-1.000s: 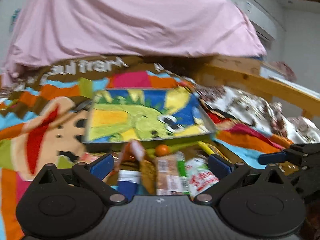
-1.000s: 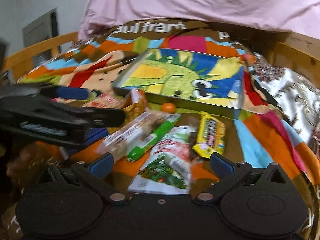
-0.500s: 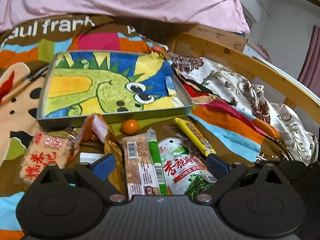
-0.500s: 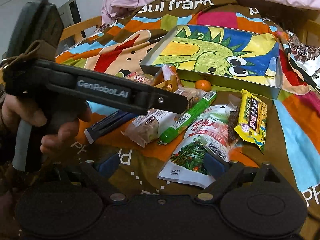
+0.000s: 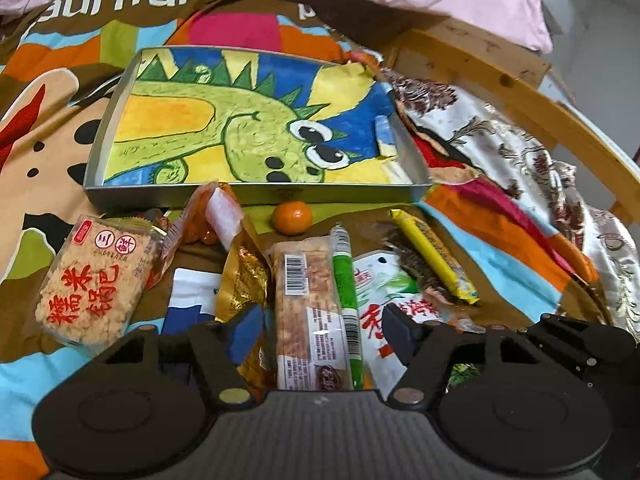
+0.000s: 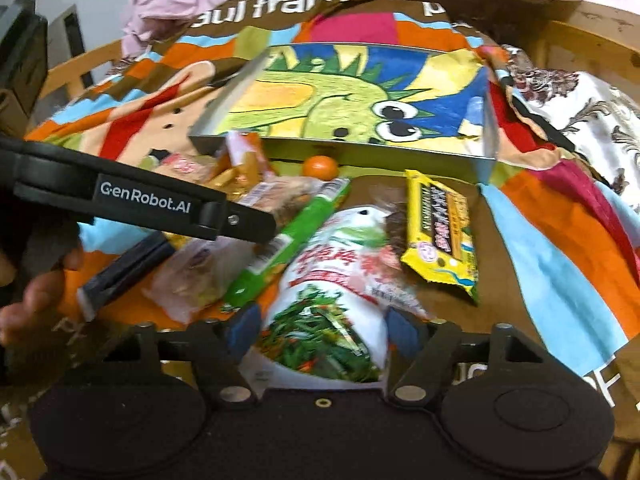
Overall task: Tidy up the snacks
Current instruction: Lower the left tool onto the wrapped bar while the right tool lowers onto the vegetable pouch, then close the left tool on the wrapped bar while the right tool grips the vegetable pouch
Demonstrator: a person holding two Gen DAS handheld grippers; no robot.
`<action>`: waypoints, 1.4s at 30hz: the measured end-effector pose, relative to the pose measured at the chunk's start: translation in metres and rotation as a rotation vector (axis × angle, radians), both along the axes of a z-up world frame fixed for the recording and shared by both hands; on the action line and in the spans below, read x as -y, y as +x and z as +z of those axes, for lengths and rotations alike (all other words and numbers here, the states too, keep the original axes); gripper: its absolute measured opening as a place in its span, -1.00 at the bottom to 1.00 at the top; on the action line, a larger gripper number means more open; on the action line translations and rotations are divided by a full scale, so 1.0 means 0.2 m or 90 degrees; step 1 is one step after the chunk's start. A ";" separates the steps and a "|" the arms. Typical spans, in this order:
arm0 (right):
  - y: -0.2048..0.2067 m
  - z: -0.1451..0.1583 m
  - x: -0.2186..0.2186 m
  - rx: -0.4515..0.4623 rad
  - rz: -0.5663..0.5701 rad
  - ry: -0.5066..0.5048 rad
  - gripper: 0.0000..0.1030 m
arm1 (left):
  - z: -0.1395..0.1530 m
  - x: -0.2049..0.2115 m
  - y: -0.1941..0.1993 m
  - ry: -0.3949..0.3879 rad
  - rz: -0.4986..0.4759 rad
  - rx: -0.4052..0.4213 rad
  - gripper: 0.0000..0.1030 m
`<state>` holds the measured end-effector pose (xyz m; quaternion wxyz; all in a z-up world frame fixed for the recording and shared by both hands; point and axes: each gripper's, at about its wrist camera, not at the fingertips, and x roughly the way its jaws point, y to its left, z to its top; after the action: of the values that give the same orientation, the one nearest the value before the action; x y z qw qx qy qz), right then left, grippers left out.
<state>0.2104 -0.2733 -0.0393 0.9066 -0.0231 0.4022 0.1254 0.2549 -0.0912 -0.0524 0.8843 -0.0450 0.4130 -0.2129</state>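
Observation:
Snacks lie in a heap on a colourful blanket, in front of a metal tray (image 5: 256, 194) lined with a dinosaur drawing. My left gripper (image 5: 322, 332) hangs over a clear-wrapped nut bar (image 5: 308, 308) and a green stick (image 5: 346, 292). Its jaws are closing, with gaps still on both sides. My right gripper (image 6: 324, 330) is closing around a white bag with green vegetables (image 6: 324, 320); the pads stand at the bag's edges and no squeeze shows. A mandarin (image 5: 292, 218) and a yellow packet (image 6: 440, 232) lie close by.
A rice-cracker packet (image 5: 92, 280), a gold packet (image 5: 240, 276) and a blue-white packet (image 5: 192, 300) lie left of the bar. The left tool's black arm (image 6: 160, 204) and a hand (image 6: 36, 300) cross the right wrist view. A wooden bed rail (image 5: 520, 92) runs along the right.
Both grippers have come down and forward onto the snack pile. Both pairs of jaws have narrowed from wide open, the left around the bar and stick, the right around the white bag.

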 end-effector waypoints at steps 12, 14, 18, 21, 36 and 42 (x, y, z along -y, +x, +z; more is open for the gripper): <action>0.00 -0.03 -0.10 0.047 0.007 -0.069 0.28 | -0.06 0.04 0.03 0.033 0.051 -0.052 -0.19; -0.01 -0.03 -0.11 0.051 0.010 -0.074 0.21 | -0.05 0.03 0.02 0.035 0.056 -0.053 -0.19; -0.04 -0.01 -0.13 0.064 0.027 -0.089 0.04 | -0.03 0.03 -0.02 0.047 0.058 -0.053 -0.19; -0.08 0.00 -0.17 0.085 0.047 -0.115 -0.05 | 0.00 0.02 -0.05 0.059 0.060 -0.048 -0.19; -0.22 0.03 -0.27 0.207 0.104 -0.242 -0.11 | 0.14 -0.15 -0.15 -0.018 0.129 -0.034 -0.19; -0.27 0.04 -0.32 0.264 0.141 -0.286 -0.12 | 0.23 -0.13 -0.18 -0.028 0.133 -0.003 -0.19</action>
<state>0.1571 -0.2086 -0.0320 0.9223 -0.2913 0.2214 0.1243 0.2195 -0.0652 -0.0054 0.8995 -0.1081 0.4033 -0.1287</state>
